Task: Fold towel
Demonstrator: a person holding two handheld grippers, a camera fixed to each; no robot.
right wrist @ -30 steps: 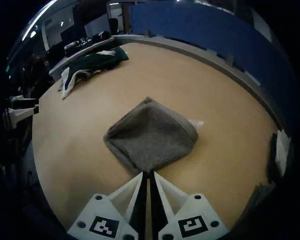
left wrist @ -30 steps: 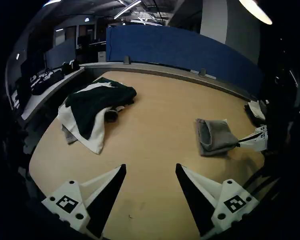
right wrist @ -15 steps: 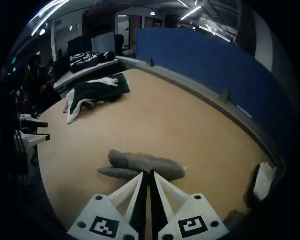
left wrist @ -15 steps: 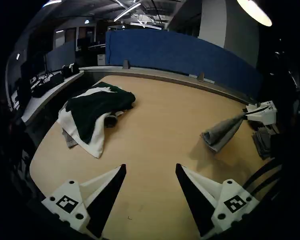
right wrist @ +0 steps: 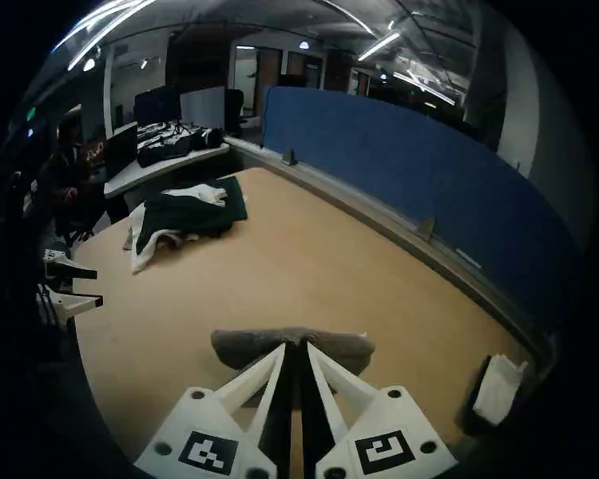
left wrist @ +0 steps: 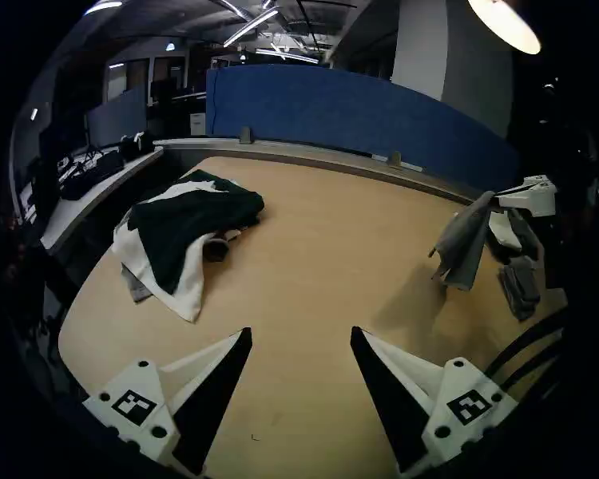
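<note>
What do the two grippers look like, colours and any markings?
The left gripper and right gripper match: white wedge-shaped fingers tapering to points, black inner faces, and a black-and-white square marker on each finger's base, with small round holes beside it.

Open-plan office, no doubt. My bench is a wide light-wood desk top w/ a long blue fabric partition fixed along its far edge by small brackets. At the left, the next desk carries dark monitors, cables & other gear. A person seems to sit by it in the right gripper view. Further back there's another divider & an office chair. Overhead: exposed ceiling w/ long strip lights & a round lamp.
</note>
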